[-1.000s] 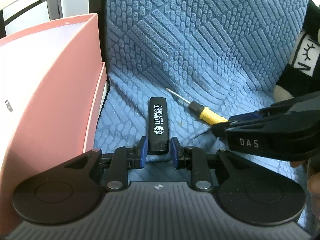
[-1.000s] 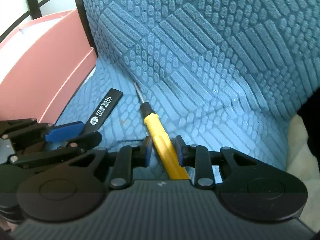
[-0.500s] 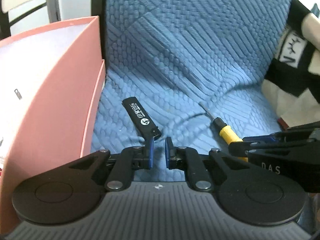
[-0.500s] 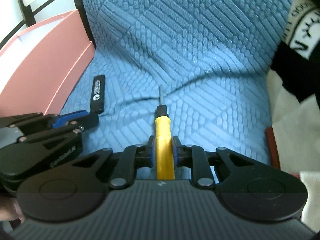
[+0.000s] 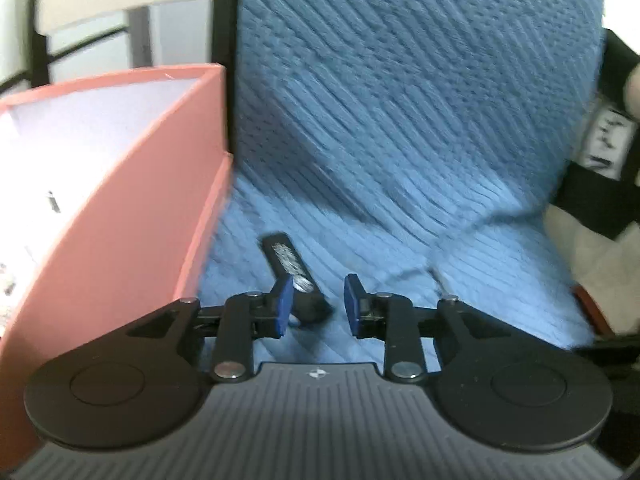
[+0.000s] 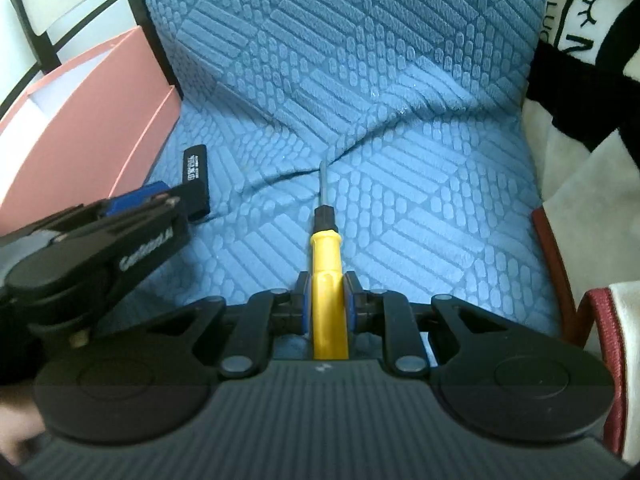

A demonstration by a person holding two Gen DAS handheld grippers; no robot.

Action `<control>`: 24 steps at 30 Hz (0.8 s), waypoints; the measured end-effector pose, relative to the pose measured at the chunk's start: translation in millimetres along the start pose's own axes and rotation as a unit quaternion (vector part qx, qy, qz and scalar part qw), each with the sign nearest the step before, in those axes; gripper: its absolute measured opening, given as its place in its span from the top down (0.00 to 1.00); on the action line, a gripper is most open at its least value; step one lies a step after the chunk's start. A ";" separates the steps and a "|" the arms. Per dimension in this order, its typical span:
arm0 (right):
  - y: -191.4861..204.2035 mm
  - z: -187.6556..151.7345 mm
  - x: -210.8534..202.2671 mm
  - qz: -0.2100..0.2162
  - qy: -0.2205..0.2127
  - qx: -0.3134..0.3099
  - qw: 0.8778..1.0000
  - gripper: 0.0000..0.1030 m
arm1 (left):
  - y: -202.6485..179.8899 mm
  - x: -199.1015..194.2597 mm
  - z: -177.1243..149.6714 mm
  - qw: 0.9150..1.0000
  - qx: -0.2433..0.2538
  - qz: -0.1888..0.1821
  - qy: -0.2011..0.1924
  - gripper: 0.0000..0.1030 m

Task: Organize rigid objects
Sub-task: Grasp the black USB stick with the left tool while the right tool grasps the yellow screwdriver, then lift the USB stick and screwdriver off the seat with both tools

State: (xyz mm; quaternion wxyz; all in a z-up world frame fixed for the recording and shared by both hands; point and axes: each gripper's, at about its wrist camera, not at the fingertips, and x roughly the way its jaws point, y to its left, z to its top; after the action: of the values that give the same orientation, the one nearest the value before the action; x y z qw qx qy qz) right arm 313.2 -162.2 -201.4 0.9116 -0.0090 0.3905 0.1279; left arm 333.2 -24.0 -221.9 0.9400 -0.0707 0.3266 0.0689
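Gripping screwdriver [image 6: 325, 256] — right gripper [image 6: 326, 300]

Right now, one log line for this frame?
left gripper: open, over black stick | right gripper: shut on screwdriver | pink box: at left | surface: blue cushion

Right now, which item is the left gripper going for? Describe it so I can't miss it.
Find the blue textured seat cushion, then the pink box at its left edge. Just beside the box lies a flat black stick with white print, unlike the yellow-handled screwdriver clamped in the right gripper.
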 end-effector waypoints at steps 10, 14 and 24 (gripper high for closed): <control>-3.4 -0.1 5.9 0.006 0.000 0.009 1.000 0.80 | -0.4 27.8 1.8 0.999 -0.022 0.018 0.023 0.68; -3.4 0.1 5.6 0.008 0.000 0.009 1.000 0.80 | -4.7 28.6 -0.2 0.999 -0.017 0.028 0.034 0.68; -1.9 -0.3 2.6 0.004 -0.004 0.011 1.000 0.80 | 0.6 25.9 1.7 0.998 -0.026 0.009 0.052 0.89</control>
State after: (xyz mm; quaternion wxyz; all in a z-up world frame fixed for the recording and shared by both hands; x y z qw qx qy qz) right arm 315.2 -163.4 -203.5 0.9125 0.0027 0.3887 0.1276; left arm 354.2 -21.0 -236.8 0.9189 -0.0957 0.3737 0.0822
